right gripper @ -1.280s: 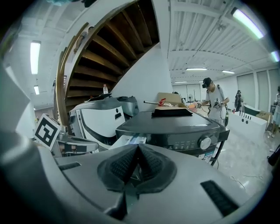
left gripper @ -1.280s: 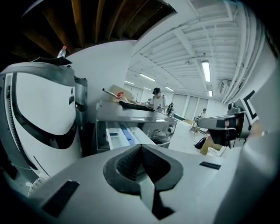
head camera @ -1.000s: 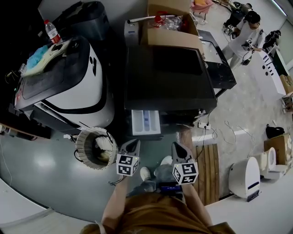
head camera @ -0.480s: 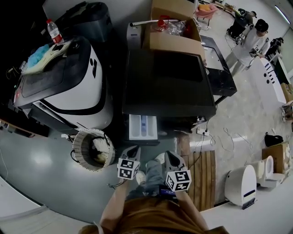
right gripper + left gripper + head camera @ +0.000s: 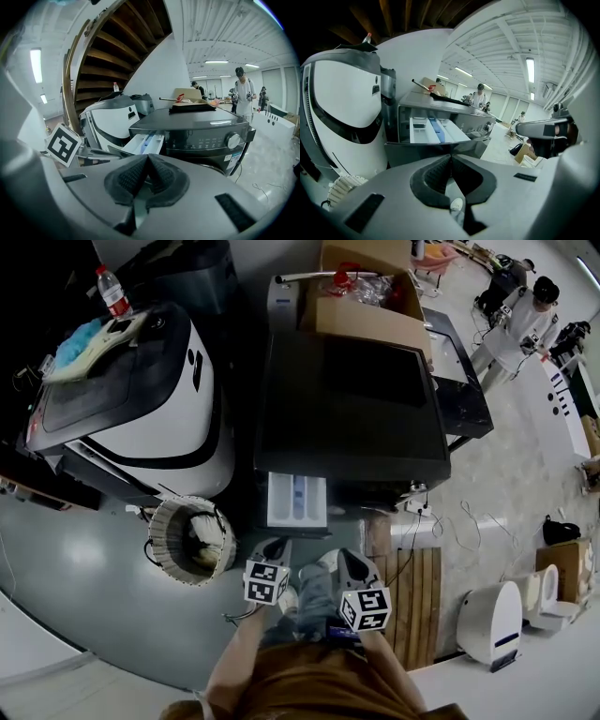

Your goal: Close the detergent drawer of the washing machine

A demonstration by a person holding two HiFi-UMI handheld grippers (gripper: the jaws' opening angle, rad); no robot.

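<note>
A dark grey front-loading washing machine (image 5: 349, 409) stands in the middle of the head view. Its white detergent drawer (image 5: 296, 502) with a blue insert is pulled out toward me; it also shows as the detergent drawer (image 5: 430, 131) and the detergent drawer (image 5: 143, 142) in the gripper views. My left gripper (image 5: 278, 546) is shut and empty, just below the drawer's front and apart from it. My right gripper (image 5: 349, 562) is shut and empty, to the right of the drawer. The left gripper (image 5: 451, 157) and right gripper (image 5: 148, 157) both show their pads touching.
A white and black machine (image 5: 141, 399) stands left of the washer, with a round wicker basket (image 5: 191, 540) in front of it. A cardboard box (image 5: 370, 306) sits on the washer's back. A wooden pallet (image 5: 417, 592) and cables lie right. People (image 5: 525, 320) stand far right.
The head view has shifted slightly, and both grippers sit a little closer to the drawer than a second ago. The drawer remains pulled out.
</note>
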